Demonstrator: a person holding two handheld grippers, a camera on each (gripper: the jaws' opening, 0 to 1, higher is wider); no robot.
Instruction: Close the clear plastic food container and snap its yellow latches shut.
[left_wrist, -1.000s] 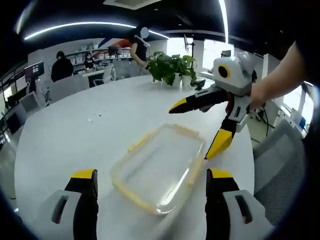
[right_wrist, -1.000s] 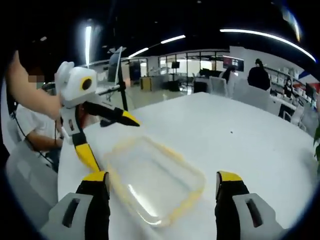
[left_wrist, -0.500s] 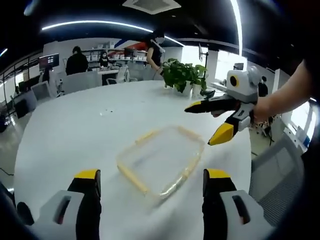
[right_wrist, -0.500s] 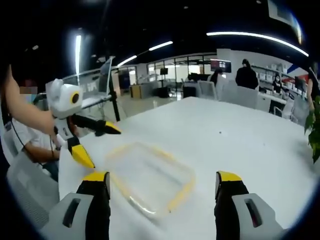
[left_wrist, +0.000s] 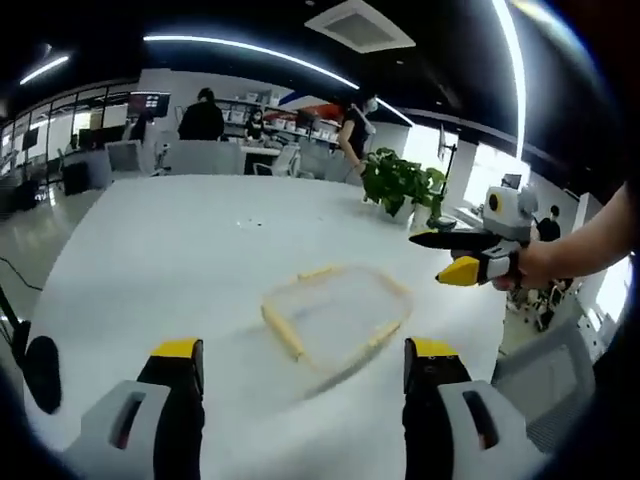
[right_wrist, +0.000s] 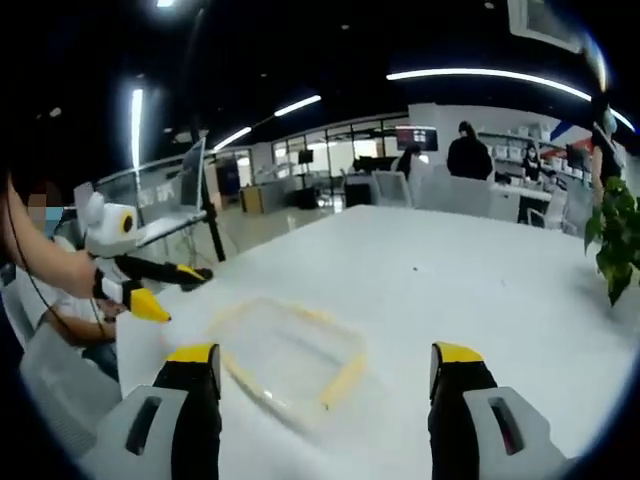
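White table (left_wrist: 150, 260), container (left_wrist: 335, 315) lid on; left gripper (left_wrist: 295, 385), right gripper (right_wrist: 325, 390) jaws apart, well clear. Risk: half-seated yellow latches (left_wrist: 282, 332) staying unsnapped.

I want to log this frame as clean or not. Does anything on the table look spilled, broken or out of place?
Nothing stands out. The clear container with yellow latches sits flat on the white table, no spill or crack visible, though the frame is blurred. Both grippers, left and right, are open and off it.

Container (left_wrist: 335, 318) on table (left_wrist: 150, 260), plant (left_wrist: 400, 182) behind.
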